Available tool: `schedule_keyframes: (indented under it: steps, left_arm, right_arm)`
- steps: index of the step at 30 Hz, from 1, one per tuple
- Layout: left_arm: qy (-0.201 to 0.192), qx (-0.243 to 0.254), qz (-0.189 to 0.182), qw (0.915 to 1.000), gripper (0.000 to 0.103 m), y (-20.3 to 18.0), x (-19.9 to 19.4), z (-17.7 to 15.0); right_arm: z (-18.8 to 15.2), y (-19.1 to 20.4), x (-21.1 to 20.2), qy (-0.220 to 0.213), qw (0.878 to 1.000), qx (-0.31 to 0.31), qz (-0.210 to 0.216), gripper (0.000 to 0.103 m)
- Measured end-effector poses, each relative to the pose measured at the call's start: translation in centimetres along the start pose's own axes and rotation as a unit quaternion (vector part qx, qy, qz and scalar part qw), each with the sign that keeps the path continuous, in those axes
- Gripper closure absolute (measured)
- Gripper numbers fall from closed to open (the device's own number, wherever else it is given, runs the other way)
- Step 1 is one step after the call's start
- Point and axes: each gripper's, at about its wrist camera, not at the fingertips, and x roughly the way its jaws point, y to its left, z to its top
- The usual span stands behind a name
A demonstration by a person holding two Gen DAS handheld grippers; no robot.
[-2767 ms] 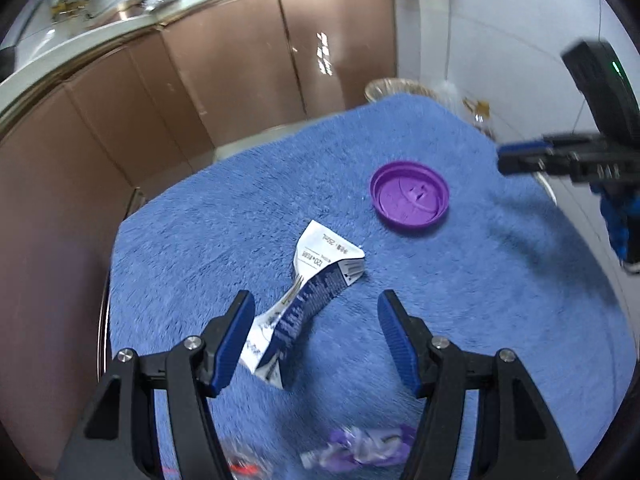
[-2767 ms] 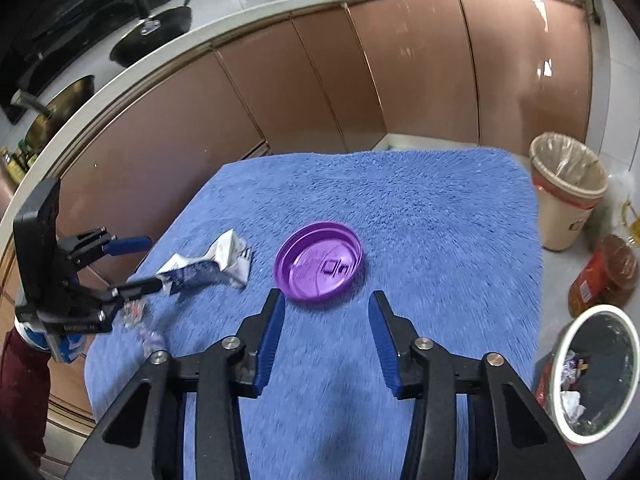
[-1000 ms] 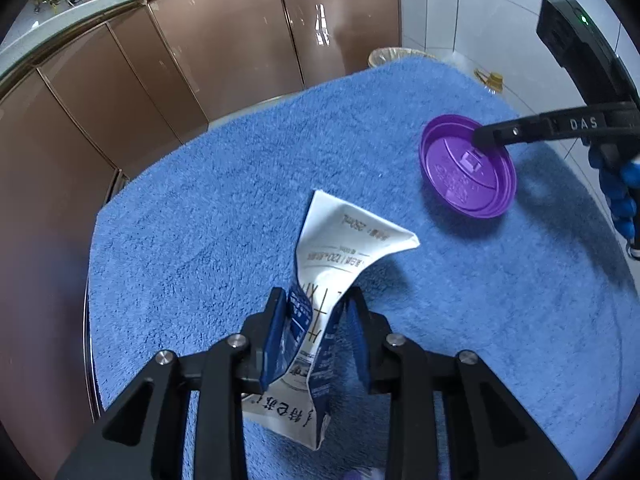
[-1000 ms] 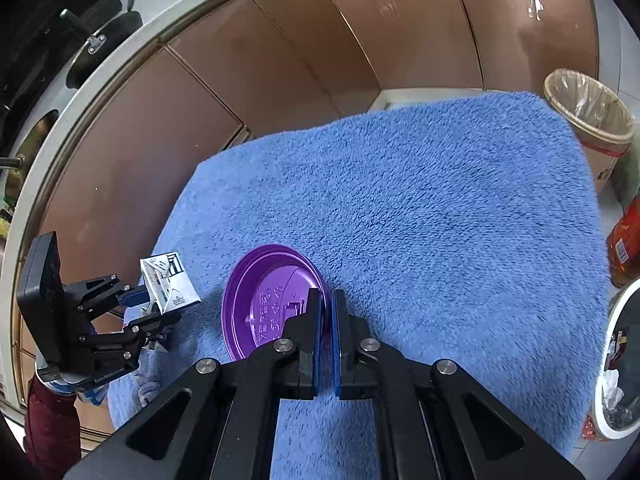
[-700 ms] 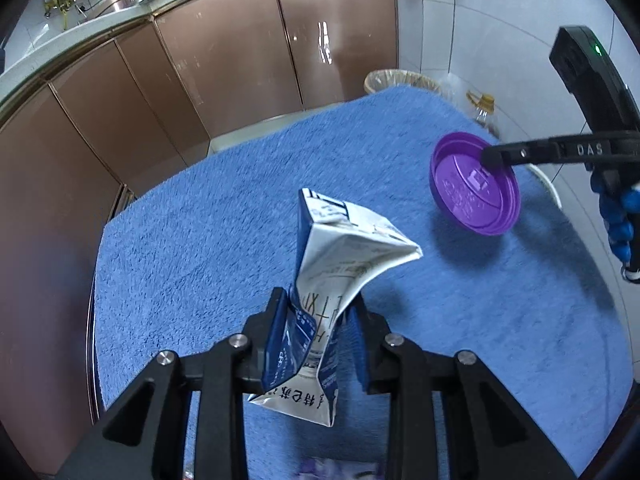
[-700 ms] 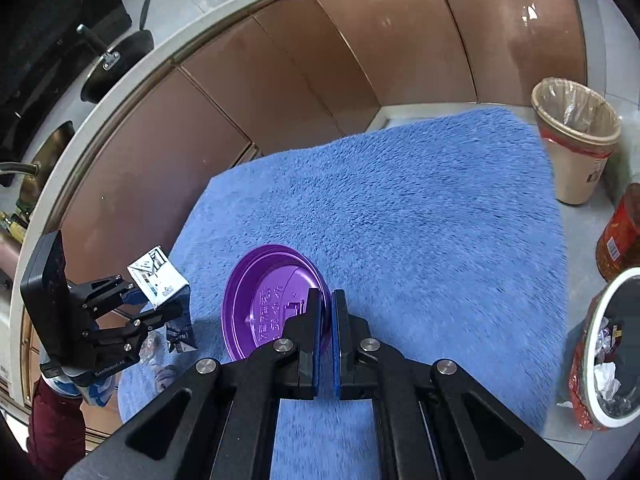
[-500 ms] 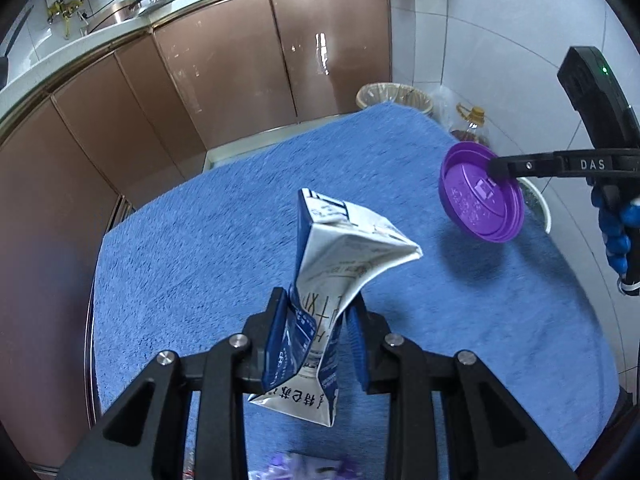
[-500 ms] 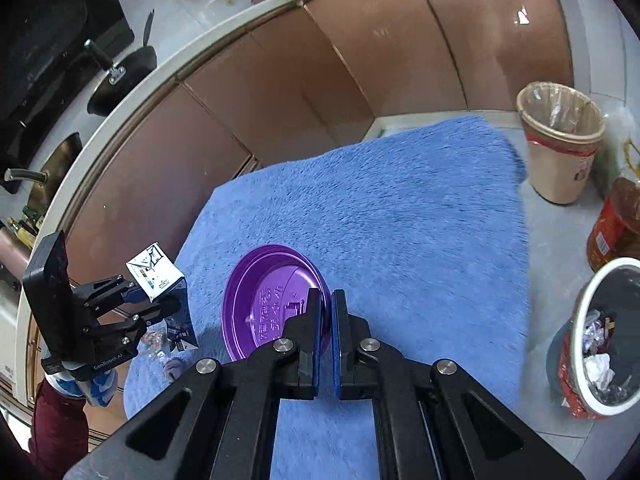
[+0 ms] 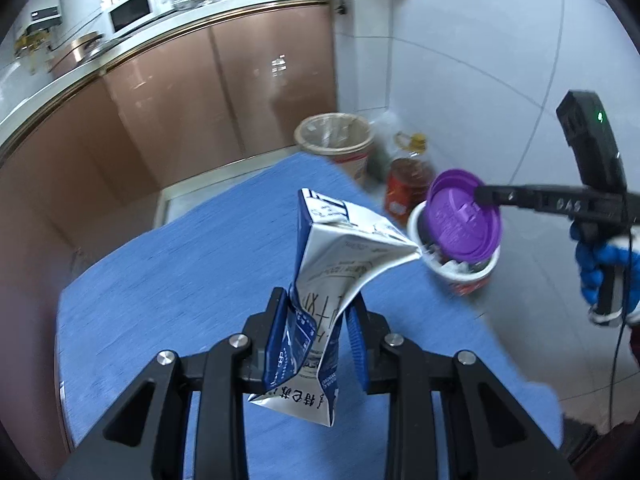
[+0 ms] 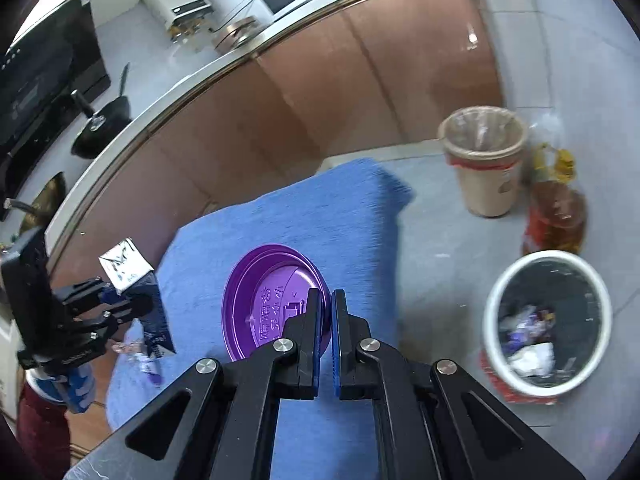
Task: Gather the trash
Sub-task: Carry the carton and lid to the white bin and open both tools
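Observation:
My left gripper (image 9: 318, 330) is shut on a crumpled blue and white milk carton (image 9: 332, 268), held upright above the blue towel-covered table (image 9: 192, 264). My right gripper (image 10: 326, 304) is shut on the rim of a purple plastic lid (image 10: 268, 300), lifted off the table near its right edge. In the left wrist view the lid (image 9: 462, 216) hangs in front of a white-rimmed trash bin (image 9: 460, 268) on the floor. The same bin (image 10: 548, 316), with wrappers and paper inside, lies to the lid's right in the right wrist view. There the carton (image 10: 136, 280) and left gripper (image 10: 114, 308) appear at the left.
A tan bin with a clear liner (image 10: 482, 160) stands on the floor beyond the table. An oil bottle (image 10: 556, 208) stands between the two bins. Small wrappers (image 10: 140, 354) lie on the towel's left edge. Brown cabinets (image 9: 160, 112) line the back. A gloved hand (image 9: 600, 264) holds the right gripper.
Both grippers rose off the towel and swung right, toward the bins, carrying the carton and the lid. The lid went from over the towel to over the white-rimmed bin.

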Motion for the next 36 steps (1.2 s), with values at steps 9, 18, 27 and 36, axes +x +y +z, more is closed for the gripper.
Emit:
schedule_keyframes:
  steps: [9, 18, 27, 36]
  left_arm:
    - [0.006, -0.015, -0.07, 0.9974, 0.075, -8.4, 7.2, 5.9]
    - [0.043, -0.056, -0.107, 0.9917, 0.075, -15.0, 16.7, 11.1]
    - [0.08, -0.081, -0.111, 0.9873, 0.074, -18.6, 24.4, 13.0]
    - [0.093, -0.118, -0.125, 0.9806, 0.065, -19.6, 28.3, 13.1]
  right_arm:
    - [0.0, -7.5, -2.5, -0.028, 0.99, -0.004, -0.139, 0.099]
    - [-1.1, -14.9, -0.4, -0.01, 0.968, -0.004, -0.252, 0.099]
    - [-1.6, -19.4, 2.8, 0.014, 0.953, 0.01, -0.303, 0.099]
    - [-2.9, -21.4, 4.2, 0.02, 0.952, 0.037, -0.303, 0.078]
